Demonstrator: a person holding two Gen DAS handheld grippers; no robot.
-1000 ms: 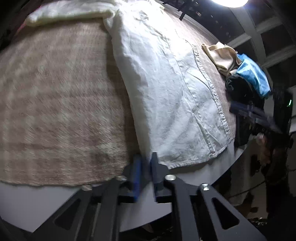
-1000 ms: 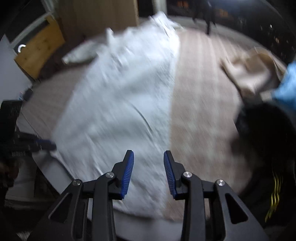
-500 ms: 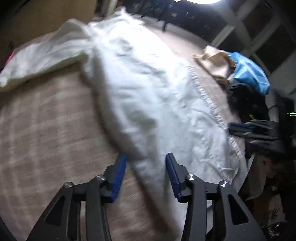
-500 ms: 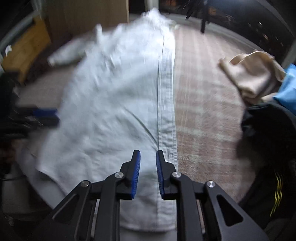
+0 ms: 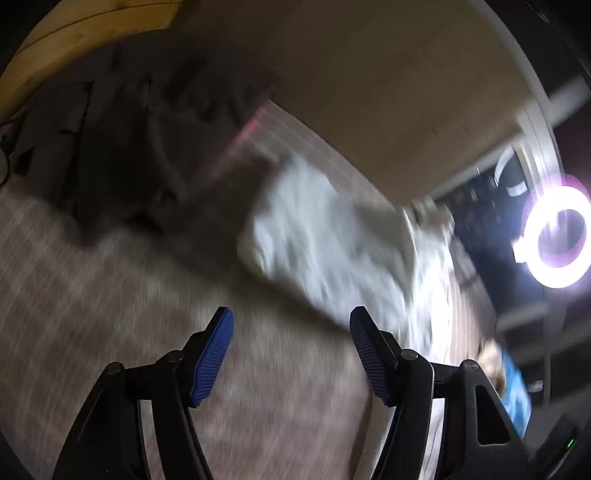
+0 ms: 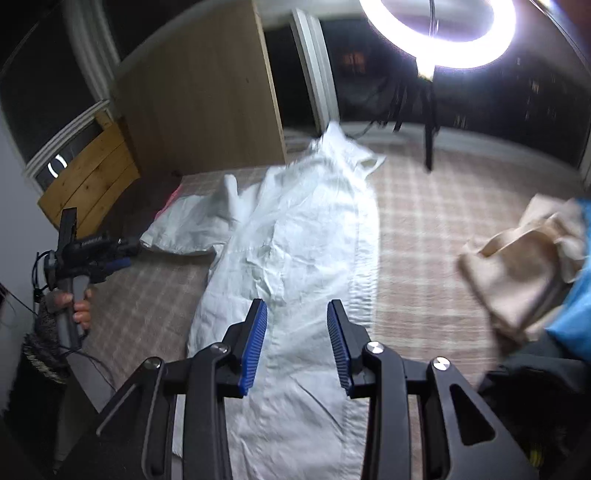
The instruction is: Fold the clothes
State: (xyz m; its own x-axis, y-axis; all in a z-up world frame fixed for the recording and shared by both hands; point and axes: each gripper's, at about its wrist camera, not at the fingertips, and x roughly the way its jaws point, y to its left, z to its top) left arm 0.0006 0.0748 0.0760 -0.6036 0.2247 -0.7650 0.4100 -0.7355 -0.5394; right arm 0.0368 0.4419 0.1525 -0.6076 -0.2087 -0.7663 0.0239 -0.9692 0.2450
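Left wrist view, blurred: left gripper point(image 5: 290, 325) has its jaws spread wide, nothing between them, above the plaid blanket point(image 5: 92, 295); the white shirt point(image 5: 332, 243) lies ahead and right of its tips. Right wrist view: right gripper point(image 6: 297, 314) has its jaws apart, empty, over the shirt's point(image 6: 295, 236) lower half. The shirt lies lengthwise on the blanket point(image 6: 424, 240), sleeve out left. A beige cloth point(image 6: 517, 266) sits right of the shirt, well apart, a ring light point(image 6: 439, 33) above.
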